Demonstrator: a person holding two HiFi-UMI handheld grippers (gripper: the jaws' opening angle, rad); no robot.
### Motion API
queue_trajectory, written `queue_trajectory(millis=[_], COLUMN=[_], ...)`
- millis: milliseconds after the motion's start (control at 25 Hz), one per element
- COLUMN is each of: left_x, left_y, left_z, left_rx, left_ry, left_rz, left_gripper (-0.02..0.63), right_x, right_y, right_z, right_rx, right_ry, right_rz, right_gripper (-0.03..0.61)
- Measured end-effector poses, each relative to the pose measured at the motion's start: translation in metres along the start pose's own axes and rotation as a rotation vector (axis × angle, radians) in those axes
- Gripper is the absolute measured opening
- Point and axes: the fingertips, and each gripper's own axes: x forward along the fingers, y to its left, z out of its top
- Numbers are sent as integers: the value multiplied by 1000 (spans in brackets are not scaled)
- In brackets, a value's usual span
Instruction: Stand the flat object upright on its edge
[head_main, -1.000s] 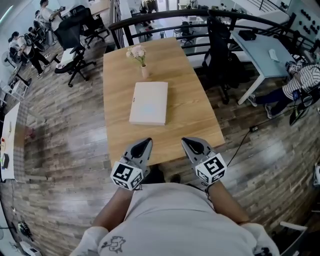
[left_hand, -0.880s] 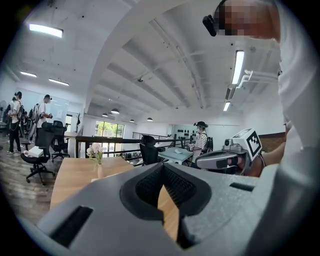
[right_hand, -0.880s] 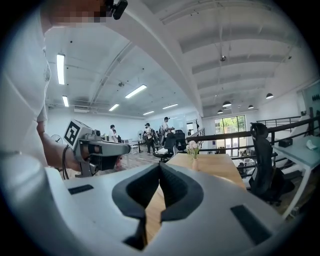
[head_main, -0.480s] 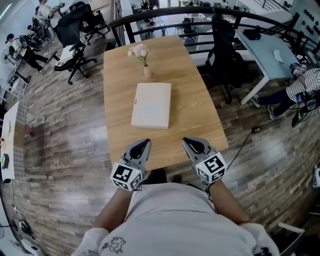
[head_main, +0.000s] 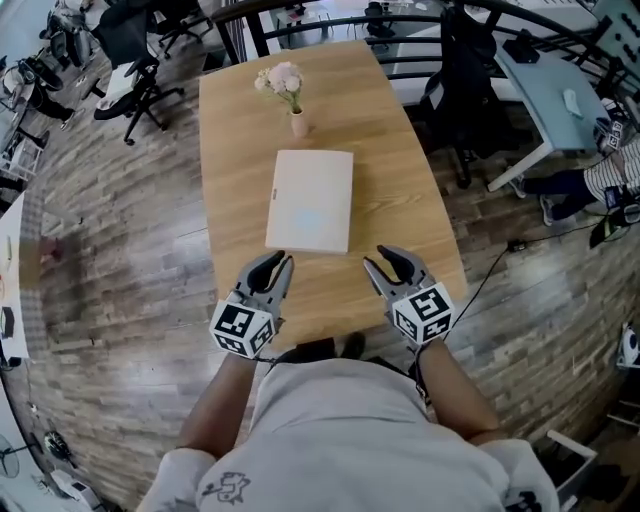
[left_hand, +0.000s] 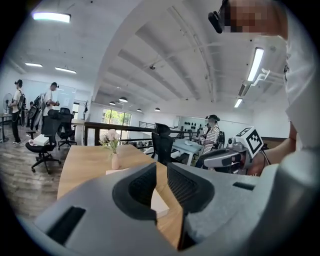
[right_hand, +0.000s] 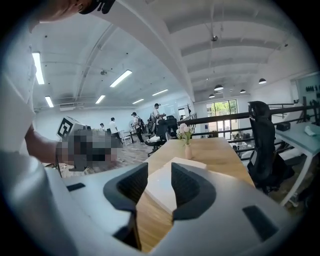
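A small vase (head_main: 299, 124) stands on the tabletop (head_main: 230, 150), far ahead of the fingers, and it holds a few pale flowers (head_main: 280, 80). A second ago both grippers hung back at the near edge of the tabletop, with a wide strip of bare wood between them and the flat object (head_main: 311, 200). Now they are much closer to it and lower. The fingers were pressed together then, and they have just been opening. The left gripper (head_main: 280, 262) has its fingers only a little apart, with a thin gap and nothing caught in it. The right gripper (head_main: 378, 262) has its fingers wider apart, and nothing is held there either. The flat object is white and lies flat on the tabletop, just ahead of both pairs of fingers. Its near edge runs across in front of them, with the left fingers by its near left corner and the right fingers just past its near right corner. Through each gap you can see a bit of the white top. The vase stands beyond the far edge of the flat object, on the side away from the fingers.
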Motion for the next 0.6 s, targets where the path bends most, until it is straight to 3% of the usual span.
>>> queue_trajectory(millis=[160, 360, 600], left_x=[25, 56, 94], left_y=[40, 85, 129], left_z=[-12, -29, -56], left_rx=[-21, -70, -113], left_ry=[56, 139, 242], left_rz=[-6, -32, -46], left_gripper=[118, 208, 259], right_x=[35, 89, 136], right_y=[-19, -38, -65], right_z=[-8, -44, -64], right_rx=[47, 141, 267], right_ry=[45, 182, 249], right_rz=[-7, 35, 46], right_gripper=[184, 252, 324])
